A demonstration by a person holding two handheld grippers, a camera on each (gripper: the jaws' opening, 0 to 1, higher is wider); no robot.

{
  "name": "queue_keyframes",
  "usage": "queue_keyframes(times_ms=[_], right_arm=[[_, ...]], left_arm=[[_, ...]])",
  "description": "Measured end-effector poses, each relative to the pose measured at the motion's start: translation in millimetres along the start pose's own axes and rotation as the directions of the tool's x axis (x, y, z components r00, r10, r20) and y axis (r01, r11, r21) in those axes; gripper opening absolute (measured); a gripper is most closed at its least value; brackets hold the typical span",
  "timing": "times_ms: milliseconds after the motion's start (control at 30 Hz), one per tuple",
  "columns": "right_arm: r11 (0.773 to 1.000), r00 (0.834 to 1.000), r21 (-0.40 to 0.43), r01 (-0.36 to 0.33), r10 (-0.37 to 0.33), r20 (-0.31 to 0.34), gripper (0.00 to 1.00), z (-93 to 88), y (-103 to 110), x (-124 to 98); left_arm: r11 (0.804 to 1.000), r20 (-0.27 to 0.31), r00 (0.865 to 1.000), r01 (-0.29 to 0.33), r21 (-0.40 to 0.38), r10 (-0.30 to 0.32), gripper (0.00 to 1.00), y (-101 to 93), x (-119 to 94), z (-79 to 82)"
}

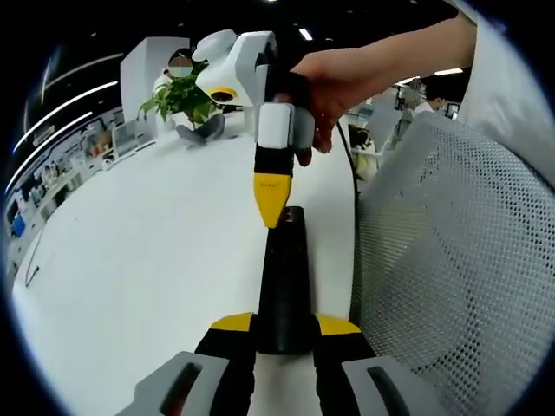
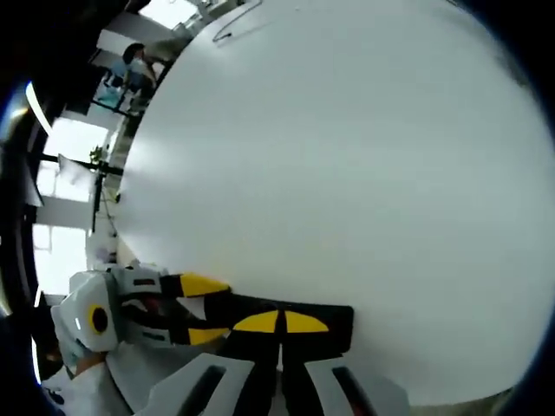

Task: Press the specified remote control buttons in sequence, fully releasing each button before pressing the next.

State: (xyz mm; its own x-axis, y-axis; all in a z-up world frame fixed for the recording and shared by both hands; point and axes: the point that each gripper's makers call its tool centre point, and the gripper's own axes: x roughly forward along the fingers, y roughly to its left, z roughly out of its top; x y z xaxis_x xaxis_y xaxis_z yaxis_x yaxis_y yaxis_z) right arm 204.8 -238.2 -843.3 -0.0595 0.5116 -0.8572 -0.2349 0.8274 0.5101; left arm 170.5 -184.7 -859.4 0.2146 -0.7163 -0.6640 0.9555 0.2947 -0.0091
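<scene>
A long black remote (image 1: 284, 269) lies on the white table (image 1: 147, 260), and my left gripper (image 1: 284, 325) is shut on its near end, one yellow tip on each side. From above, my right gripper (image 1: 271, 206), held by a hand (image 1: 347, 78), is shut, with its joined yellow tips pointing down onto the remote's far end. In the right gripper view, my right gripper (image 2: 281, 322) has its tips together over the remote (image 2: 336, 322). My left gripper (image 2: 204, 309) clamps the remote from the left. The buttons are hidden.
A white mesh chair back (image 1: 451, 260) stands close on the right of the table edge. A potted plant (image 1: 182, 95) sits at the far end of the table. A thin dark pen or cable (image 1: 33, 264) lies far left. Broad bare tabletop (image 2: 347, 173) stretches beyond the remote.
</scene>
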Motion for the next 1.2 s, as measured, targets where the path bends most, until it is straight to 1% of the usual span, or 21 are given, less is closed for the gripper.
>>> queue_keyframes(times_ms=[100, 133, 200, 367, 567, 667, 700, 767, 1067, 1167, 1200], right_arm=[[1.0, 1.0, 0.001, -0.005, 0.005, -0.023, 0.0, -2.9, 3.4, 1.8], [1.0, 0.999, -0.014, 0.011, -0.012, -0.04, 0.0, -5.1, 0.5, 4.5], [1.0, 0.998, -0.023, 0.002, -0.003, -0.058, 0.0, -8.3, 3.1, 6.0], [0.999, 0.997, -0.051, 0.008, -0.012, -0.078, 0.0, -13.1, 6.9, 7.9], [0.998, 0.994, -0.057, 0.014, -0.019, -0.105, 0.0, -19.1, 5.9, 10.9], [0.991, 0.991, -0.106, 0.077, -0.088, -0.103, 0.0, -20.6, -3.4, 12.2], [0.993, 0.993, -0.097, 0.06, -0.07, -0.097, 0.0, -20.4, 1.2, 12.2], [0.992, 0.992, -0.107, 0.066, -0.076, -0.096, 0.0, -20.7, 1.0, 12.5], [0.994, 0.992, -0.088, 0.065, -0.074, -0.101, 0.0, -18.8, 1.5, 11.8], [0.998, 0.997, -0.061, 0.03, -0.035, -0.073, 0.0, -13.1, 9.1, 9.0], [0.998, 0.997, -0.059, 0.034, -0.038, -0.074, 0.0, -12.5, 8.8, 9.2]], left_arm=[[1.0, 0.001, 1.0, -0.004, -0.004, 0.004, 0.25, 0.0, -0.4, 0.1], [1.0, 0.001, 1.0, -0.004, -0.005, 0.004, 0.25, 0.0, -0.3, 0.0], [1.0, -0.001, 1.0, -0.003, -0.004, 0.003, 0.25, -0.4, -0.1, -0.1], [1.0, -0.003, 1.0, 0.001, 0.0, -0.001, 0.26, -0.9, -0.3, -0.2], [1.0, -0.003, 1.0, 0.001, 0.002, -0.001, 0.25, -0.8, -0.2, -0.3], [1.0, -0.002, 1.0, 0.002, 0.004, -0.002, 0.25, -0.9, -0.2, -0.3], [1.0, -0.002, 1.0, 0.002, 0.005, -0.002, 0.25, -0.9, -0.3, -0.2], [1.0, -0.002, 1.0, 0.003, 0.005, -0.003, 0.25, -1.1, -0.5, -0.2], [1.0, -0.002, 1.0, 0.006, 0.009, -0.006, 0.25, -1.2, -0.8, -0.5], [1.0, -0.002, 1.0, 0.006, 0.008, -0.006, 0.25, -1.1, -0.5, -0.5], [1.0, -0.002, 1.0, 0.006, 0.008, -0.006, 0.25, -1.1, -0.6, -0.5]])
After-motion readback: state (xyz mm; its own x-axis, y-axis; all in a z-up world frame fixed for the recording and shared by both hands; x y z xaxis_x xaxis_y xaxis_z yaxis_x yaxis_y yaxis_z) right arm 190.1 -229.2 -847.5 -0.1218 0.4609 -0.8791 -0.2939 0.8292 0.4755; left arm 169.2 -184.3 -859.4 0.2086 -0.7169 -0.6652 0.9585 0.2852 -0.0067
